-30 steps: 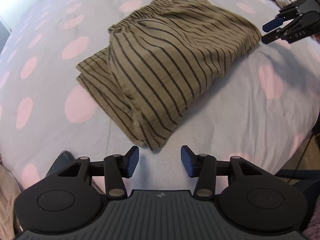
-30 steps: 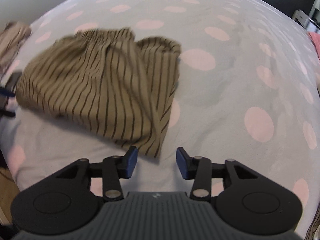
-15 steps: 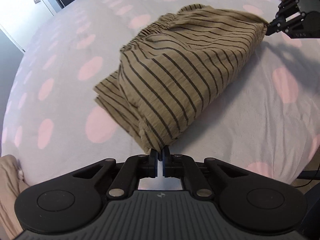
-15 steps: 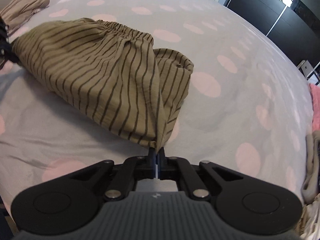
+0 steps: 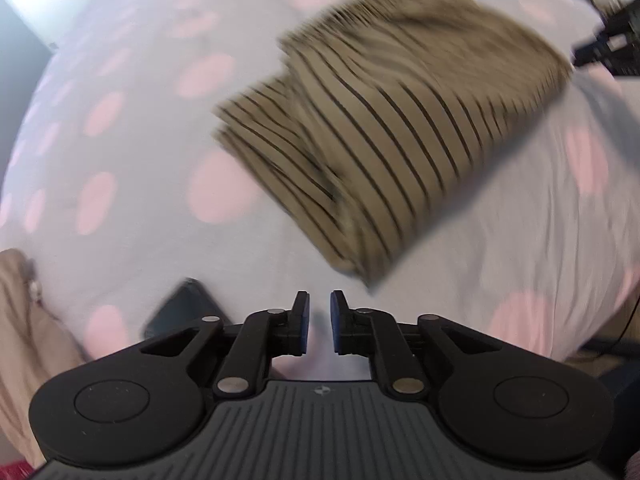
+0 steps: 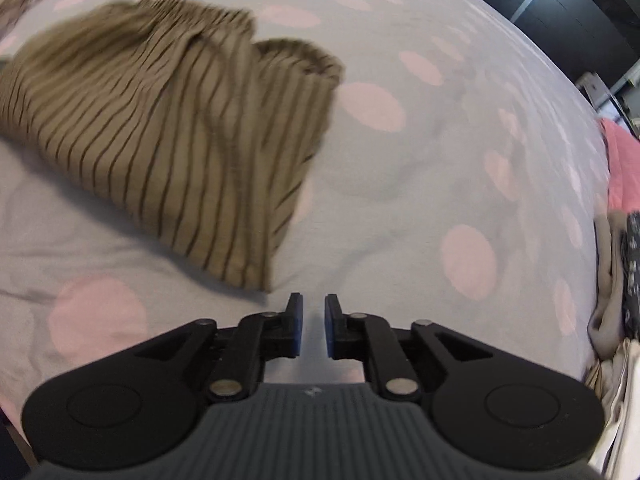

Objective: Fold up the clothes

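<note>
striped shorts [image 5: 384, 140] lying folded on the spotty bed [image 5: 140, 140], long way from lower middle to upper right, nearest corner just past the left claw [image 5: 319, 320]; right claw [image 6: 312, 326] likewise near, both slightly apart, holding nothing.

Soft, even indoor light; both views smeared by motion blur.

The striped garment [image 5: 392, 128] and spotted bedsheet [image 5: 132, 168] are streaked, while the fingers [image 6: 294, 328] stay sharp; fisheye bends the edges, and a faint shadow edges the fabric.
</note>
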Demonstrator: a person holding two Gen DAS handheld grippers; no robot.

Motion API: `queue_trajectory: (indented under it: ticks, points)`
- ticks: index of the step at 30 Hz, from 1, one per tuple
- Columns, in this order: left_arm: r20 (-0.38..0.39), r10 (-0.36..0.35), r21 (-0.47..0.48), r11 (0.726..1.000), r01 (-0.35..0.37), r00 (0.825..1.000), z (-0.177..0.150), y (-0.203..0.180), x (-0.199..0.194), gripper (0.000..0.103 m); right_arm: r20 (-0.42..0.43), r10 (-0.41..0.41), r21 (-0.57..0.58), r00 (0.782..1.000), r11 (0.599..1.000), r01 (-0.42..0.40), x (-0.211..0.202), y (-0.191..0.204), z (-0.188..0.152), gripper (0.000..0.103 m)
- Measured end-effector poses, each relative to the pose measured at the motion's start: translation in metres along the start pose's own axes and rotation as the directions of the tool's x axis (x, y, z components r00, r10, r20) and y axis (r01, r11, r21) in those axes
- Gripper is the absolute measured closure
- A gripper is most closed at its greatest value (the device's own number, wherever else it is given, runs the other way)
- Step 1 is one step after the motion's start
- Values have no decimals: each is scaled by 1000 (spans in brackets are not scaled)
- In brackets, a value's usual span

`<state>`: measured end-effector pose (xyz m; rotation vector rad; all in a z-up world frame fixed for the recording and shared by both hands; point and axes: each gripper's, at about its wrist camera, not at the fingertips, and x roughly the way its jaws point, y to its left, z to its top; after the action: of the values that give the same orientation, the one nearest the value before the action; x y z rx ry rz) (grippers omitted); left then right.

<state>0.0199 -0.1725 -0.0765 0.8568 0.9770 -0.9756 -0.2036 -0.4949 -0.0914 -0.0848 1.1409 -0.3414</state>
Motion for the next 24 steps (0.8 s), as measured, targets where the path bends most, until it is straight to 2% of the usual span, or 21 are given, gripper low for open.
queue_trajectory:
  ticks: [3,6,10,12,14,15,17,21,24]
  points:
    - [80,3,-60,998,1,997,11,11,-19,93,68,9,72,998,997,-13,-20,-12,8,90]
    - [174,-2,-101,995,20,985,28,16,-34,92,167,56,113,984,991,-76,-35,-10,21,90]
    - [299,-72,-100,989,106,951,48,2,-45,92,286,168,115,943,971,-208,-46,8,42,89]
    - [322,-117,-69,987,146,940,58,-12,-40,92,315,240,93,918,955,-282,-44,22,52,89]
    - [282,-132,-32,989,147,950,65,-25,-25,92,306,283,49,909,949,-311,-32,38,62,85]
    - [255,-136,-13,990,143,957,68,-31,-16,92,289,289,24,913,951,-309,-25,46,66,79]
    - [191,-121,4,993,122,974,71,-38,6,92,250,298,-16,921,953,-303,-9,60,73,76]
    - [93,-85,-38,995,89,992,65,-28,38,93,175,255,-9,951,966,-258,29,59,72,73]
    - [47,-54,-84,995,58,997,58,-13,52,92,145,239,36,960,968,-247,45,46,68,72]
